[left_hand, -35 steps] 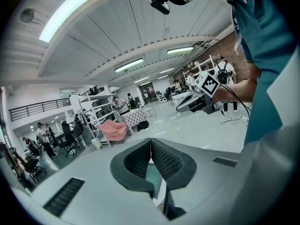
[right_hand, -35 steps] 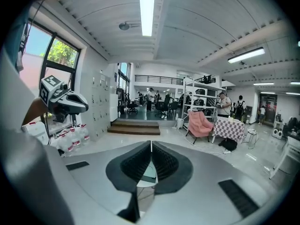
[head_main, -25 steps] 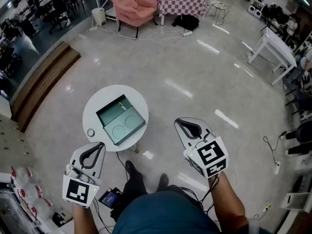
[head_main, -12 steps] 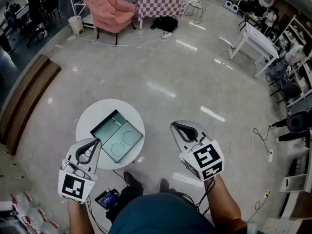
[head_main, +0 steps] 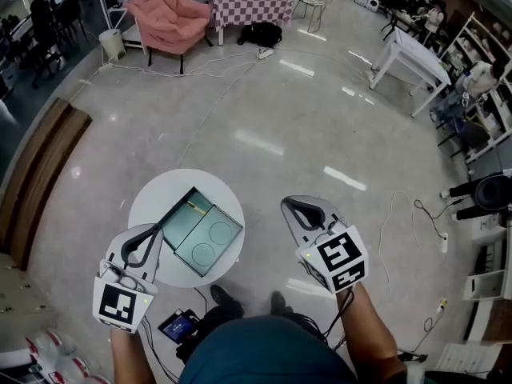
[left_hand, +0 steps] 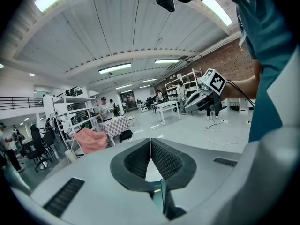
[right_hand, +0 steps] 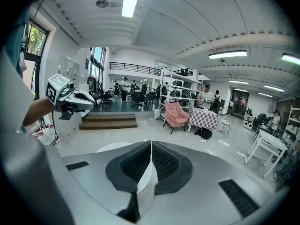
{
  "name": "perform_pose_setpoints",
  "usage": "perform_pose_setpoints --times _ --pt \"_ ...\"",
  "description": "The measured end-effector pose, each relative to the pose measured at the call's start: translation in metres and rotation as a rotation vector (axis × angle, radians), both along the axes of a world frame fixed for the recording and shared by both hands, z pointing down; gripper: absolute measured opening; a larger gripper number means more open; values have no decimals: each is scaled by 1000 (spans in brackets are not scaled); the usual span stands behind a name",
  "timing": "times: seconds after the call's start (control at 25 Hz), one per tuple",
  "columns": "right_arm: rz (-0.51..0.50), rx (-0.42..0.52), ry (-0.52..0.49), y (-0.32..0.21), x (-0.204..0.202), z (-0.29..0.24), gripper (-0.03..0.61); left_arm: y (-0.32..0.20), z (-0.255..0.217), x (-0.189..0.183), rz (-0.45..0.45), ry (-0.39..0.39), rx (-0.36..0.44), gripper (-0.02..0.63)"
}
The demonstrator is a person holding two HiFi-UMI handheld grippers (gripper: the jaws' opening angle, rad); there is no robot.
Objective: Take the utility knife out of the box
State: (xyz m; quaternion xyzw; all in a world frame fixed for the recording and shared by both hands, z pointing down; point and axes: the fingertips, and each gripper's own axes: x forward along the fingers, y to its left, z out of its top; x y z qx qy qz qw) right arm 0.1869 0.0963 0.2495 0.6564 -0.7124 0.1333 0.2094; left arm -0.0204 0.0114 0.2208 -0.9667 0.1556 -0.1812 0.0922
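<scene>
Drawing nearer since a second ago, the counter point(head_main: 148, 197) with the open box point(head_main: 204, 246) now sits at two o'clock of the left tool point(head_main: 154, 232), both it and the right tool point(head_main: 292, 206) clenched empty, the knife point(head_main: 194, 205) untouched at the box's twelve o'clock wall, so the reach looks ready to begin.

Box point(head_main: 206, 240): teal, rectangular, open on top, sits skewed on the round white bench point(head_main: 152, 194), toward its right side. Pale floor shows two circular outlines, with a darker section at far left. Utility knife point(head_main: 194, 206): probably the thin yellowish sliver inside by the far wall, too small to confirm.
</scene>
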Motion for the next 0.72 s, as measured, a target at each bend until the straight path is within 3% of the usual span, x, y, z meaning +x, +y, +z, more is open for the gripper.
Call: perform_pose_setpoints --times 0.4,0.72 --pt "16 -10 34 -39 -27 -2 39 -36 4 -36 15 23 0 18" --pt "-121 -91 17 -101 -31 26 38 -68 17 -43 -69 0 -20 18"
